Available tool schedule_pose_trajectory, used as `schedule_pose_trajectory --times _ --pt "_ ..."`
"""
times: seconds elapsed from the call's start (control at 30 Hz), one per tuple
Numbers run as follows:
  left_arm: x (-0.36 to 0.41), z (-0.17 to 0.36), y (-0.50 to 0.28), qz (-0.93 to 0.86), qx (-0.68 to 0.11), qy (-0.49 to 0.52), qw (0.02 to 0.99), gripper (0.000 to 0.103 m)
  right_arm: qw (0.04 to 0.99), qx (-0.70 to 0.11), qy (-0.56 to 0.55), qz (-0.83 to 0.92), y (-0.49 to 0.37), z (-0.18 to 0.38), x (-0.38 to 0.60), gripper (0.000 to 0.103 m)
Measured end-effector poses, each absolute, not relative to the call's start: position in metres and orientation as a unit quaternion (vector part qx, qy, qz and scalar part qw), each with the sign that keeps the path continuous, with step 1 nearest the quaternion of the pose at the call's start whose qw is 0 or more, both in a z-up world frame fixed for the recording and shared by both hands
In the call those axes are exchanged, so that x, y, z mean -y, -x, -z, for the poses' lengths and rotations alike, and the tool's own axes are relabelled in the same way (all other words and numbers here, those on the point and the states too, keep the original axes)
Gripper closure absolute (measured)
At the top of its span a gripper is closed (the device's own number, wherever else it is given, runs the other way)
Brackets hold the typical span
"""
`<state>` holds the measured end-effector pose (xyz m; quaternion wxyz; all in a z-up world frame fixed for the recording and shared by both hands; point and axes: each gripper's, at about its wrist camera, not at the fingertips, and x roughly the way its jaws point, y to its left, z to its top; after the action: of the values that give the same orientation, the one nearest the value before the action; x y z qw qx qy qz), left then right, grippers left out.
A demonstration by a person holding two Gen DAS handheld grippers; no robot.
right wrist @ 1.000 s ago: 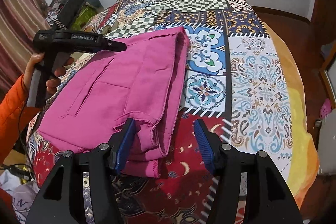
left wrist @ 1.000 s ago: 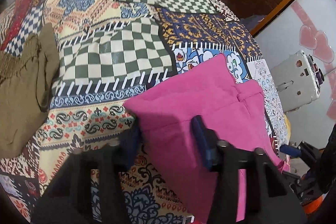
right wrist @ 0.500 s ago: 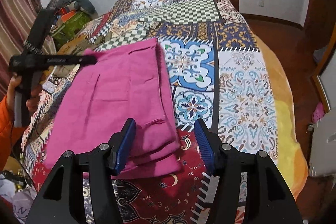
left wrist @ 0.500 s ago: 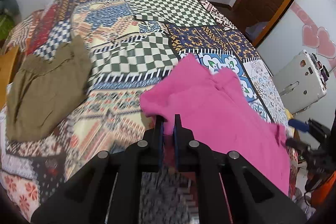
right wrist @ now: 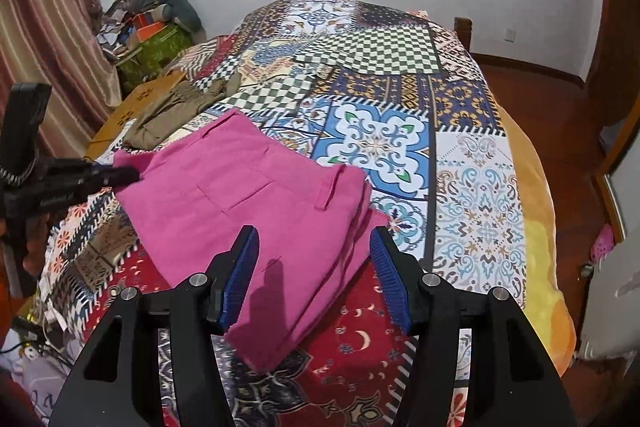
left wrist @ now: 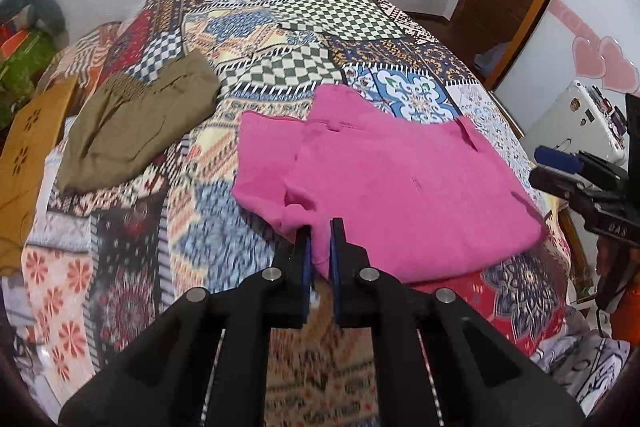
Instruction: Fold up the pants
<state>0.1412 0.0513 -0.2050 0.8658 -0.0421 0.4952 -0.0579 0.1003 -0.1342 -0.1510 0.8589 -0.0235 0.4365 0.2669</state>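
Note:
Folded pink pants (left wrist: 400, 187) lie on the patchwork bedspread (left wrist: 304, 39). My left gripper (left wrist: 318, 239) is shut on the near left corner of the fabric, which bunches up between the blue pads. In the right wrist view the pink pants (right wrist: 248, 203) spread below my right gripper (right wrist: 314, 239), which hangs open over their near right fold, pads apart from the cloth. The left gripper (right wrist: 120, 175) shows at the pants' far left corner, and the right gripper (left wrist: 560, 167) shows beyond their right edge.
Folded olive pants (left wrist: 136, 131) lie on the bed's left side beside a tan board (left wrist: 24, 147). A white appliance (left wrist: 572, 123) stands right of the bed. Clutter (right wrist: 152, 39) and a striped curtain (right wrist: 48, 27) line the left wall. A yellow blanket (right wrist: 532, 227) edges the bed.
My left gripper closed on the pink pants' corner and pulled back with it, dragging and turning the pants on the bed. The right gripper rose a little, still open.

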Motion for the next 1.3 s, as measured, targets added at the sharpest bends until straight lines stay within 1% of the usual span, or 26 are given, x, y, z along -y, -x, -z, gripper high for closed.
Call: schedule_pose_trajectory --times 0.33,0.47,0.63,0.8,0.9,1.03,1.07,1.1,1.13,1.17,1.2,1.23,1.3 --pt "-0.054 0.207 -0.104 0.042 -0.498 0.051 0.865 0.095 0.858 -0.43 0.037 -0.278 -0.092 0.15 0.122 0.049" --pt "-0.06 0.204 -0.099 0.04 -0.497 0.069 0.864 0.093 0.857 -0.433 0.038 -0.277 -0.092 0.152 0.121 0.049" --pt "-0.068 0.189 -0.103 0.041 -0.491 0.084 0.866 0.09 0.858 -0.431 0.036 -0.276 -0.093 0.151 0.122 0.049" --pt "-0.069 0.169 -0.106 0.034 -0.472 0.074 0.878 0.089 0.86 -0.43 0.031 -0.273 -0.101 0.153 0.122 0.049" --pt "-0.073 0.156 -0.104 0.003 -0.453 0.049 0.89 0.089 0.859 -0.431 0.027 -0.274 -0.107 0.155 0.122 0.049" --pt "-0.086 0.146 -0.108 -0.005 -0.445 0.053 0.894 0.089 0.858 -0.431 0.025 -0.278 -0.113 0.158 0.118 0.049" --pt "-0.087 0.145 -0.11 -0.004 -0.446 0.052 0.893 0.088 0.858 -0.431 0.025 -0.279 -0.115 0.158 0.117 0.049" --pt "-0.087 0.146 -0.115 -0.003 -0.448 0.046 0.893 0.084 0.858 -0.431 0.024 -0.279 -0.117 0.159 0.115 0.049" --pt "-0.086 0.146 -0.118 -0.003 -0.448 0.042 0.893 0.076 0.858 -0.43 0.023 -0.28 -0.119 0.159 0.115 0.049" --pt "-0.084 0.148 -0.123 -0.003 -0.449 0.037 0.893 0.072 0.858 -0.43 0.022 -0.281 -0.12 0.16 0.114 0.049" --pt "-0.082 0.15 -0.129 0.001 -0.449 0.034 0.893 0.064 0.858 -0.43 0.02 -0.281 -0.122 0.16 0.112 0.049" --pt "-0.08 0.152 -0.134 0.006 -0.45 0.033 0.893 0.061 0.858 -0.429 0.02 -0.282 -0.124 0.161 0.112 0.049" --pt "-0.076 0.158 -0.147 0.014 -0.456 0.031 0.889 0.06 0.859 -0.426 0.019 -0.282 -0.127 0.161 0.11 0.049"
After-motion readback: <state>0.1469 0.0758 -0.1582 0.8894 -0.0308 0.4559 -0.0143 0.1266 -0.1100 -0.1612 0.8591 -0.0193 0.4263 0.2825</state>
